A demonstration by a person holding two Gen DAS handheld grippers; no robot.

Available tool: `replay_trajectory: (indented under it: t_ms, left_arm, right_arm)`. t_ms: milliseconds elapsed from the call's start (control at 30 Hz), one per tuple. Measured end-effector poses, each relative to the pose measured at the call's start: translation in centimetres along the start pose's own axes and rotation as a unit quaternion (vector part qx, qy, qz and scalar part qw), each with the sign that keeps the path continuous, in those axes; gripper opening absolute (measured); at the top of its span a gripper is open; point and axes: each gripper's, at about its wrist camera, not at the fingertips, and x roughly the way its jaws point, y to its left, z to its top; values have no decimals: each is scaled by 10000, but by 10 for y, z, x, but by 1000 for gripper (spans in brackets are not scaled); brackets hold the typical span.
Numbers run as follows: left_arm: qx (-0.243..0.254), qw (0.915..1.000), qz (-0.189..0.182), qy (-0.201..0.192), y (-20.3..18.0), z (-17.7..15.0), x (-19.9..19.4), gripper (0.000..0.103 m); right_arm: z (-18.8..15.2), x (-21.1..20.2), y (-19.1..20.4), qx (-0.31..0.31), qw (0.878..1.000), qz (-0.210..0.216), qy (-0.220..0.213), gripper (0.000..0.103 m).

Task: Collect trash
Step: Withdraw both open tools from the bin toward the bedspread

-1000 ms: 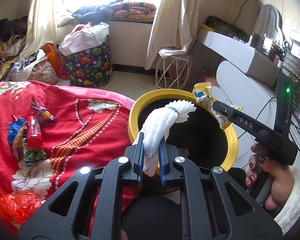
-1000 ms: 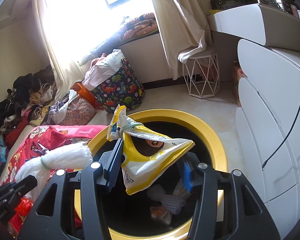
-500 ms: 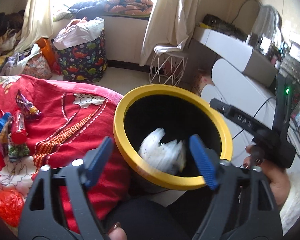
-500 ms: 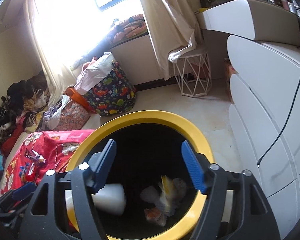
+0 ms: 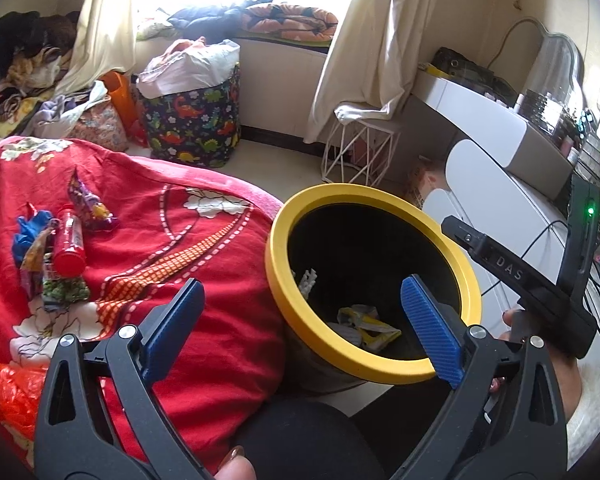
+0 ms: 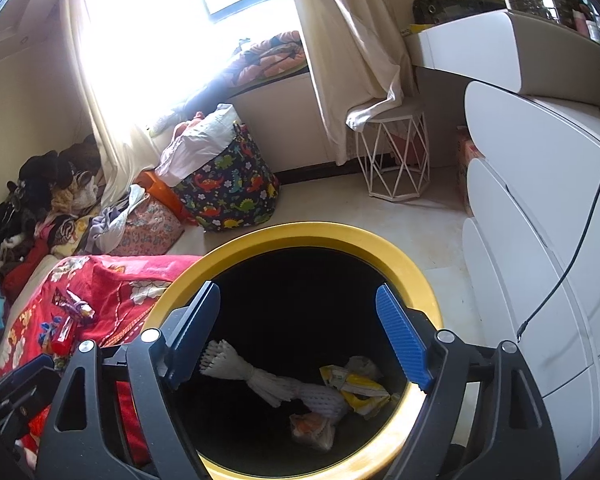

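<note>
Both hand-held grippers empty over the yellow-rimmed bin, trash lying inside

We see the left hand-held gripper [image 5: 302,312] with jaws wide and opening further, nothing between them; the bin [image 5: 384,372] sits just ahead of and below its blue pads, and the red floral bedspread [image 5: 204,320] spreads to its left. On that bedspread, well to the left of it, lie a red bottle [image 5: 69,246], a purple wrapper [image 5: 89,204] and an orange plastic bag [image 5: 8,388]. The right hand-held gripper [image 6: 298,334] hangs above the bin mouth, jaws wide apart and opening, holding nothing. Directly beneath it, on the bin floor, we note a white foam net [image 6: 268,384], a yellow snack packet [image 6: 356,390] and an orange-tinted bag [image 6: 312,432]
</note>
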Motion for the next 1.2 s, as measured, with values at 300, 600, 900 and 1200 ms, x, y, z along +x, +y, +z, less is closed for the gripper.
replay_trajectory:
  t_ms: [300, 600, 900, 1200]
  left_arm:
    - [-173, 9995, 182, -178, 17, 3, -14, 90]
    - [-256, 9983, 292, -442, 31, 11, -32, 90]
    - [-369, 9962, 461, -642, 47, 17, -45, 90]
    - [-646, 9924, 711, -775, 77, 22, -56, 91]
  right_arm:
    - [0, -8, 18, -210, 9997, 146, -38, 78]
    - [0, -16, 37, -398, 9986, 336, -90, 80]
    - [-1, -22, 55, -609, 9966, 548, -88, 81]
    - [-5, -26, 82, -865, 9926, 847, 2, 81]
